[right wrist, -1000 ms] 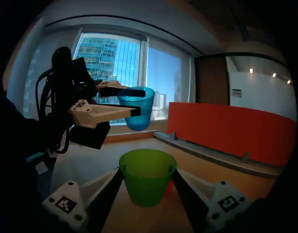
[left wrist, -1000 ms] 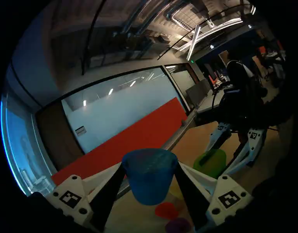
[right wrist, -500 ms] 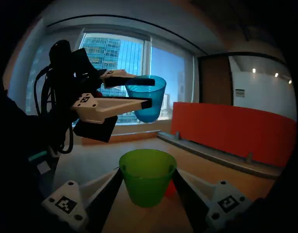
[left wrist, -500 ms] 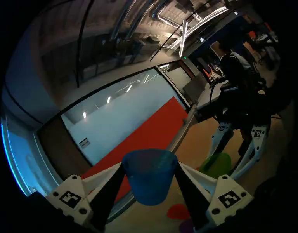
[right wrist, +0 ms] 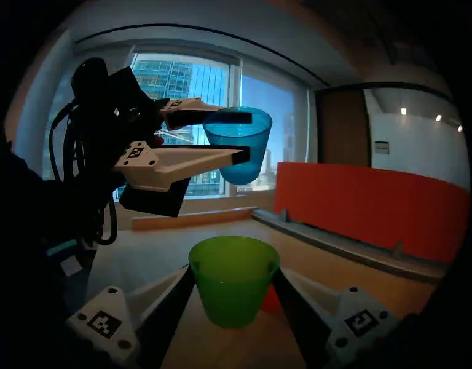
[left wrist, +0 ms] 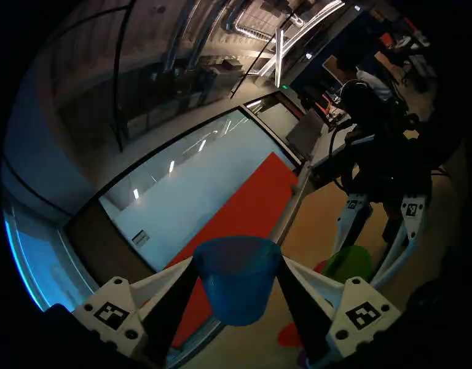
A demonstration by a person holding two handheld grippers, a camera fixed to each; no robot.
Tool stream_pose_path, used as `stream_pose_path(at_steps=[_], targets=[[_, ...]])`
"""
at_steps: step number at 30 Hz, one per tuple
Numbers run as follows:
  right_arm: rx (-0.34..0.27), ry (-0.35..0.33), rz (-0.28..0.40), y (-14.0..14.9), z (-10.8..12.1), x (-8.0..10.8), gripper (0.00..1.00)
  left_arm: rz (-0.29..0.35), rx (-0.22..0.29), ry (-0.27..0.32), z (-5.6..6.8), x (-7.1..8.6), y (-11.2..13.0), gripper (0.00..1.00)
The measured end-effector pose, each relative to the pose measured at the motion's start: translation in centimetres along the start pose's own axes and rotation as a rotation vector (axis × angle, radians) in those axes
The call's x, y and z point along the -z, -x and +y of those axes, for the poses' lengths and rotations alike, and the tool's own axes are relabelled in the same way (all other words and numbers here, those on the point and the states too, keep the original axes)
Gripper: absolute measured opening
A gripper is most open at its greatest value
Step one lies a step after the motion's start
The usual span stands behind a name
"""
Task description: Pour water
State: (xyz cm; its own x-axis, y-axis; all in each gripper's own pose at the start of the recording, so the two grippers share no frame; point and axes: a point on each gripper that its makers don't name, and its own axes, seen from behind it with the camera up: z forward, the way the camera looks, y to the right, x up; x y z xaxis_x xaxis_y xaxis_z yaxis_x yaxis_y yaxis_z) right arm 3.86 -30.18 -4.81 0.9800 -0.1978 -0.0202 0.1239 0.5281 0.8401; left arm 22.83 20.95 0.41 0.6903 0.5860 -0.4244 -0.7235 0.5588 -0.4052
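Observation:
My left gripper (left wrist: 237,289) is shut on a blue translucent cup (left wrist: 237,286), held up in the air. In the right gripper view that same blue cup (right wrist: 238,142) hangs upright, high and slightly left of centre, clamped between the left gripper's (right wrist: 239,135) fingers. My right gripper (right wrist: 234,289) is shut on a green cup (right wrist: 234,286), held upright lower down over the wooden table (right wrist: 144,258). In the left gripper view the green cup (left wrist: 350,264) sits far below to the right, between the right gripper's white fingers (left wrist: 403,240).
A red panel (right wrist: 371,209) runs along the table's far side, with a metal rail (right wrist: 334,243) at its foot. A red coaster (left wrist: 289,335) lies on the table. Large windows (right wrist: 193,92) stand behind the left gripper. A person (left wrist: 365,104) sits far off.
The left gripper has lifted the blue cup higher and nearer to above the green cup. The green cup has stayed put in the right gripper.

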Motion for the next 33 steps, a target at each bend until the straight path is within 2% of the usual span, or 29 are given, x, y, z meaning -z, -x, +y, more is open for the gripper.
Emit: stream_pose_path(at_steps=[20, 33], targets=[[-0.002, -0.008, 0.002, 0.2, 0.0, 0.1, 0.89, 0.009, -0.134, -0.001, 0.2, -0.5, -1.3, 0.86], [0.007, -0.016, 0.001, -0.1, -0.3, 0.1, 0.89, 0.014, -0.196, -0.001, 0.4, -0.7, -1.7, 0.86]])
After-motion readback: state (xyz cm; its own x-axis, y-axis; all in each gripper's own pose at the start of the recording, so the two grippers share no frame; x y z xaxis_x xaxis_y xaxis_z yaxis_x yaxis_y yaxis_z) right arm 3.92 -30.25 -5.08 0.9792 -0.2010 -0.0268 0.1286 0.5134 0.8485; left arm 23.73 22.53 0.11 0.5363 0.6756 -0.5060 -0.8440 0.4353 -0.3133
